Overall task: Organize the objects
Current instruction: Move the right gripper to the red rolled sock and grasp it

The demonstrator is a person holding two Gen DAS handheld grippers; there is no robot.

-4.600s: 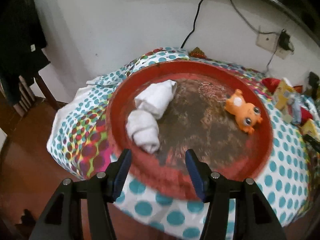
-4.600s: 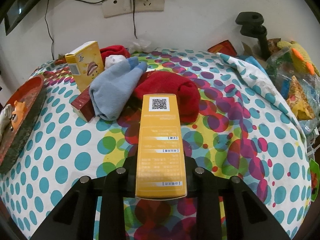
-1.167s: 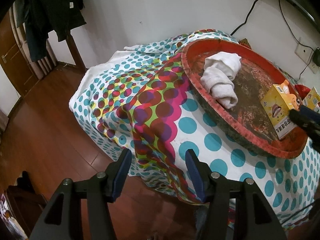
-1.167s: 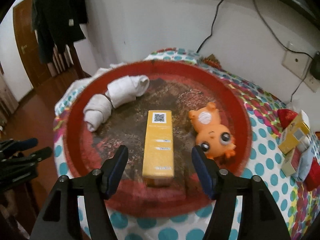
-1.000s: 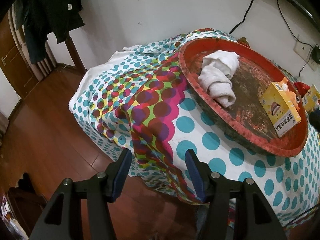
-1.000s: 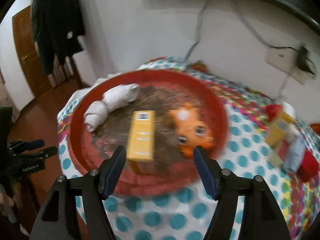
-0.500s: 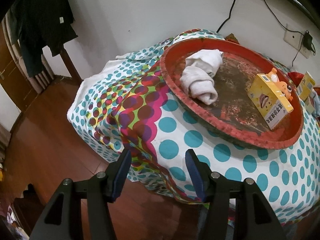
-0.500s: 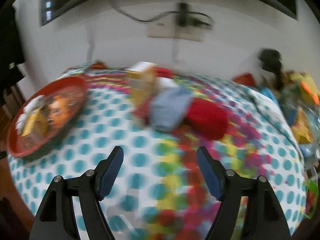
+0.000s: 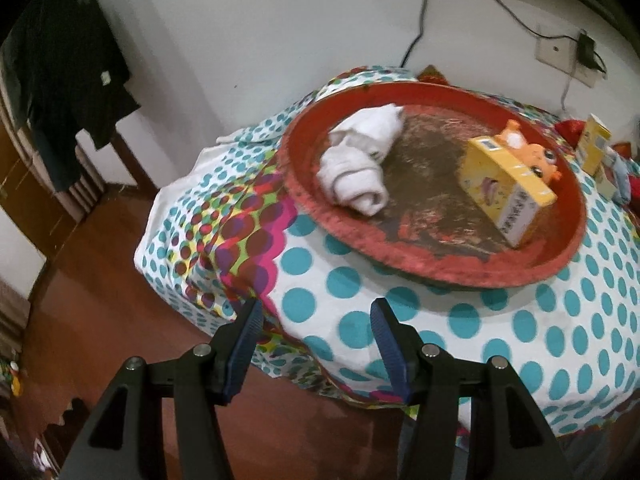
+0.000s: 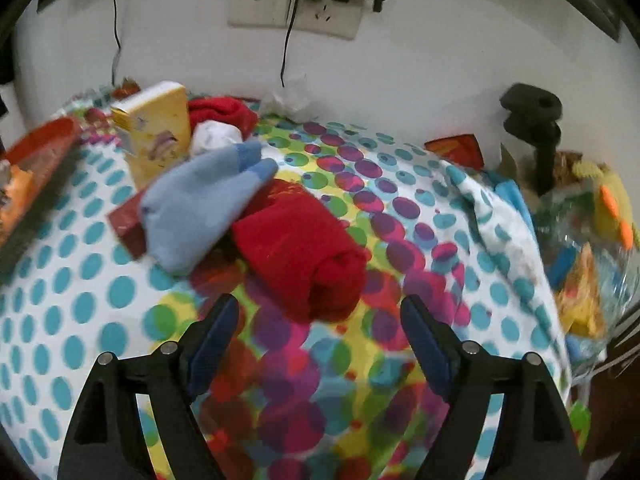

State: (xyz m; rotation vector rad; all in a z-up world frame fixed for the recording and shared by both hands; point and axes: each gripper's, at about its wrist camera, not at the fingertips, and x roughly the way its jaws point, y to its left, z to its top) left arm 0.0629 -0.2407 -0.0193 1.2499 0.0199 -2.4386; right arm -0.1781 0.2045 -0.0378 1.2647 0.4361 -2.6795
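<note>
Now the right gripper (image 10: 320, 320) is standing over the spotted cloth with its jaws apart and nothing between them; they have just been opening wider. Straight ahead of it, just beyond the fingertips, the red rolled cloth (image 10: 302, 252) is lying on its side, its rolled end facing the gripper. The pale blue sock bundle (image 10: 200, 208) is leaning against it on the far left, touching or overlapping; I cannot tell which.

The left gripper (image 9: 316, 344) is hanging off the table edge, jaws apart and empty, looking across at the red tray (image 9: 304, 196). In the tray are lying a white rolled towel (image 9: 358, 168), a yellow carton (image 9: 506, 184) and an orange toy (image 9: 534, 154), the toy just behind the carton.

Judgement: the step in hand looks like fetching the red roll for the tray.
- Be straddling the roll across its width, one pad each side, not end-on.
- Be going low enough to catch the whole roll, not only the outer layer, or it may be unwinding on the lift.
- Be keeping clear of the blue bundle so it is not dragged along.
- Soft cloth will be squashing; close firmly.
</note>
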